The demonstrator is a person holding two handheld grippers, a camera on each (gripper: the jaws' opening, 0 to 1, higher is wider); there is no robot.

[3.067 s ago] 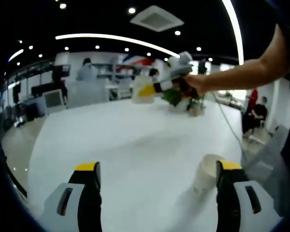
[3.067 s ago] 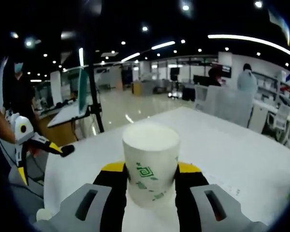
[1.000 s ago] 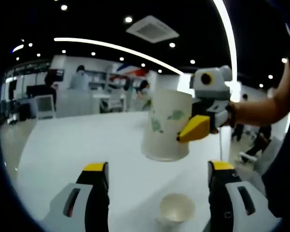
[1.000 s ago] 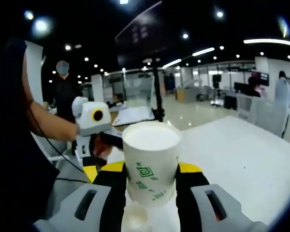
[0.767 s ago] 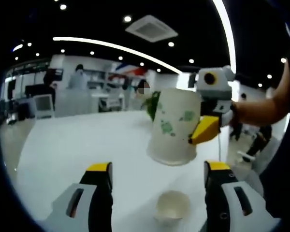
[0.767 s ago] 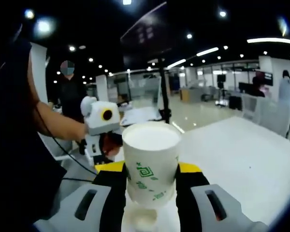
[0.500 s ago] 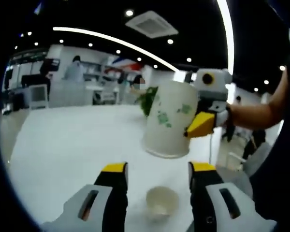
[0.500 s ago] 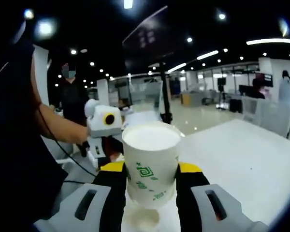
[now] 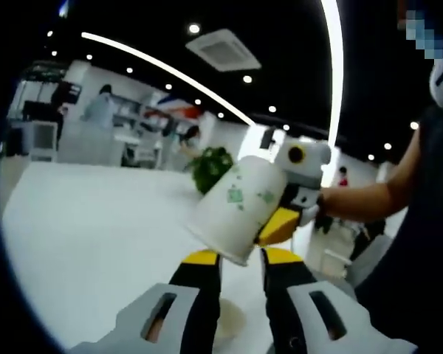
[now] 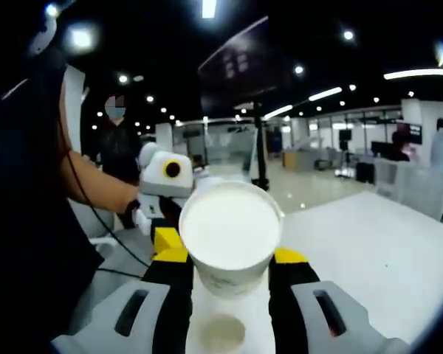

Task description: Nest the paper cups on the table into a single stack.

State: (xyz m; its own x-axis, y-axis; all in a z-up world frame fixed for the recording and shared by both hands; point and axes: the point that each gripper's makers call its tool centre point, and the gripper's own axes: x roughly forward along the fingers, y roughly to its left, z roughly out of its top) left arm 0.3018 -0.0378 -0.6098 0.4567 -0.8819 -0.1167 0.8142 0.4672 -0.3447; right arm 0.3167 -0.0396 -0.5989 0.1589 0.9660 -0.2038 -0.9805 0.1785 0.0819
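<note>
While the right gripper (image 10: 229, 276) clamps a paper cup (image 10: 229, 237) in the air, tilted mouth toward its camera, a second cup (image 10: 221, 332) sits upright on the white table (image 10: 369, 251) just below. Left gripper (image 9: 240, 258) has jaws nearly together around that second cup (image 9: 227, 327); contact unclear.

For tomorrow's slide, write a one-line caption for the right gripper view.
Right gripper holds a paper cup above a second cup on the white table.
</note>
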